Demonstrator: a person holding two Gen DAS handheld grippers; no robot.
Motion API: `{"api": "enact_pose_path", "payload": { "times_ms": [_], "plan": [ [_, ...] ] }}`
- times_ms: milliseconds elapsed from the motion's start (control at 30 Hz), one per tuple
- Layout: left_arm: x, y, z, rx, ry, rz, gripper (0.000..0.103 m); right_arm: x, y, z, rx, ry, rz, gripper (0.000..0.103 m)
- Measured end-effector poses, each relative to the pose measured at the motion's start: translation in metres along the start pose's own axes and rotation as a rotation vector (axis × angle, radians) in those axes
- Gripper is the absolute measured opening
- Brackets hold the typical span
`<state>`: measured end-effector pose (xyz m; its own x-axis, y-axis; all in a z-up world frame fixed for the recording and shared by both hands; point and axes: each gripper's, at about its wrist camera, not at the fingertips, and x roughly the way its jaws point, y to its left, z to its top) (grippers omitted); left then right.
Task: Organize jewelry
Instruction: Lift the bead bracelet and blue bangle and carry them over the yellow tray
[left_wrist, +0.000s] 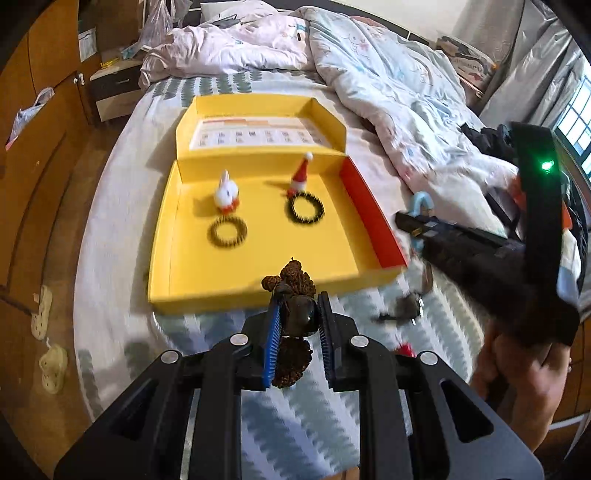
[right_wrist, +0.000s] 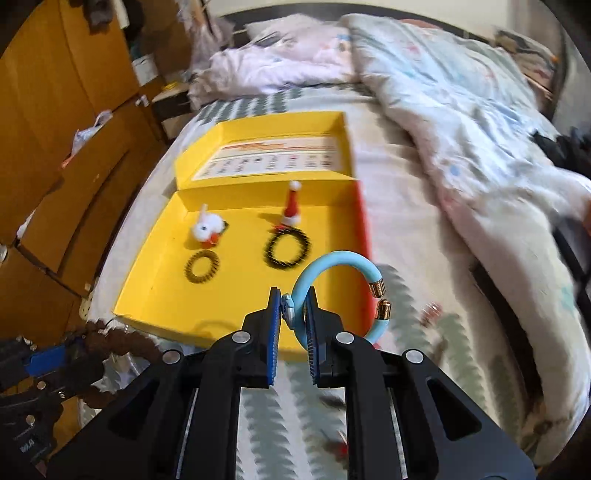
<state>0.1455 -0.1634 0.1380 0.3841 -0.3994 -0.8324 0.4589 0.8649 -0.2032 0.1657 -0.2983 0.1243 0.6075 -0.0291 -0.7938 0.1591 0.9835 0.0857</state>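
An open yellow box (left_wrist: 192, 280) (right_wrist: 155, 295) lies on the bed. Inside it are a white bunny charm (left_wrist: 226, 192) (right_wrist: 207, 226), a Santa hat charm (left_wrist: 300, 176) (right_wrist: 290, 208) and two black spiral hair ties (left_wrist: 227, 231) (left_wrist: 305, 209) (right_wrist: 201, 271) (right_wrist: 287, 249). My left gripper (left_wrist: 300, 314) is shut on a brown beaded bracelet (left_wrist: 293, 277), held above the box's near edge. My right gripper (right_wrist: 294, 314) is shut on a light blue bangle (right_wrist: 334, 260) with gold end caps, over the box's near right corner. The right gripper (left_wrist: 417, 225) shows at the right of the left wrist view, the left gripper (right_wrist: 55, 360) at the lower left of the right wrist view.
A rumpled white duvet (left_wrist: 388, 81) (right_wrist: 461, 122) covers the far and right side of the bed. Small dark and red items (left_wrist: 402, 312) (right_wrist: 430, 314) lie on the patterned sheet right of the box. Wooden wardrobes (right_wrist: 55, 129) stand left. A hand (left_wrist: 524, 376) holds the right gripper.
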Motion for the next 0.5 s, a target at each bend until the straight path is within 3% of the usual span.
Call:
{"api": "enact_pose_path", "payload": {
  "times_ms": [200,500],
  "plan": [
    [0.045,0.014,0.038,-0.021,0.036,0.026,0.020,0.050,0.017,0.031,-0.022,0.031,0.041,0.014],
    [0.113,0.029,0.064,-0.053,0.148,0.011,0.020,0.123,-0.004,0.047,0.075,0.132,0.083,0.014]
  ]
}}
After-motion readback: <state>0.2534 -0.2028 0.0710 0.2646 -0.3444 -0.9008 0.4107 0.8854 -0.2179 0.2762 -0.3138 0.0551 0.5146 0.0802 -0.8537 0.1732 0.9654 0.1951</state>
